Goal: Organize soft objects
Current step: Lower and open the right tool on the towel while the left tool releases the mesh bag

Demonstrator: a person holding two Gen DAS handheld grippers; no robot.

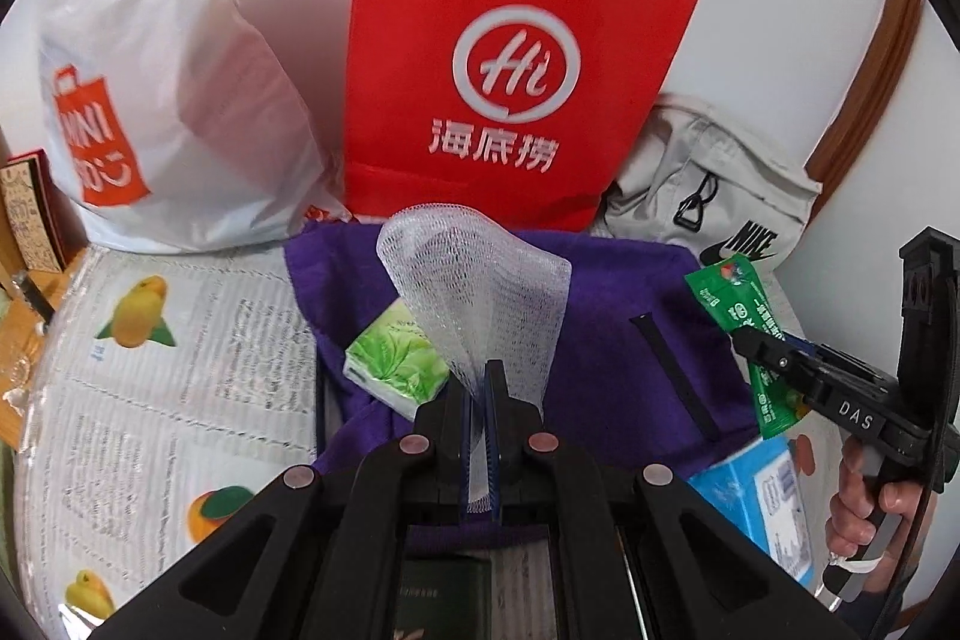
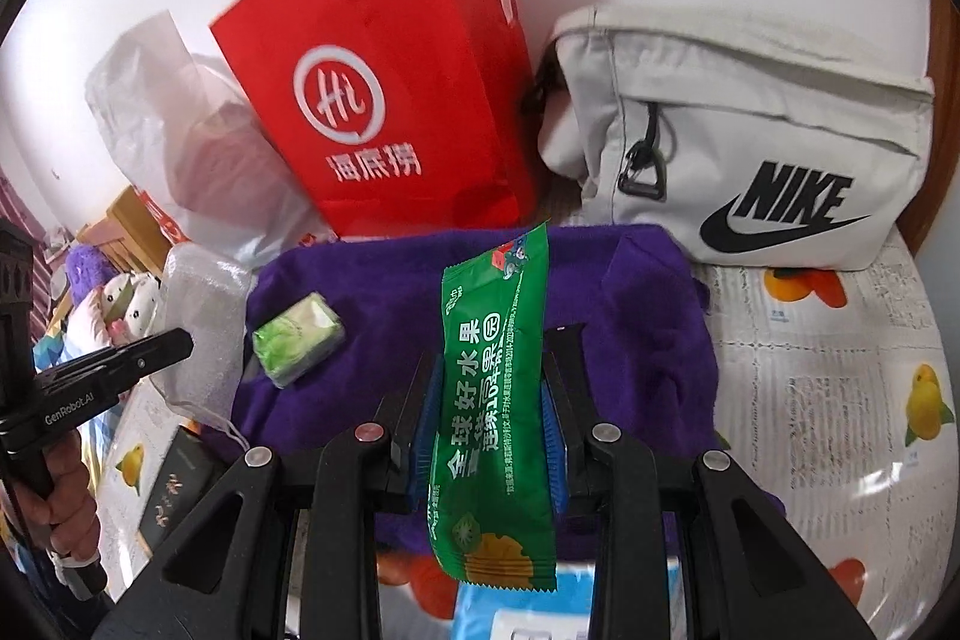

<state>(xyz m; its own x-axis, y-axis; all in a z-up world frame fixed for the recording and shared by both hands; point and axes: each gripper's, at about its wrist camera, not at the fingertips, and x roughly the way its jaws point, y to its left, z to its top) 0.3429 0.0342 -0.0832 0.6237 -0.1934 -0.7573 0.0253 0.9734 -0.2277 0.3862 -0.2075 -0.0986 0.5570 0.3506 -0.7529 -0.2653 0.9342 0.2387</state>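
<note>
My left gripper is shut on the lower end of a white foam net sleeve, which stands up above a purple cloth spread on the table. A green tissue pack lies on the cloth just left of the net. My right gripper is shut on a long green snack packet, held over the same purple cloth. In the left wrist view the right gripper holds that packet at the cloth's right edge. The right wrist view shows the left gripper with the net at the far left.
A red paper bag, a white plastic bag and a pale Nike pouch stand against the wall behind the cloth. A blue box and a dark box lie near me on the fruit-print table cover.
</note>
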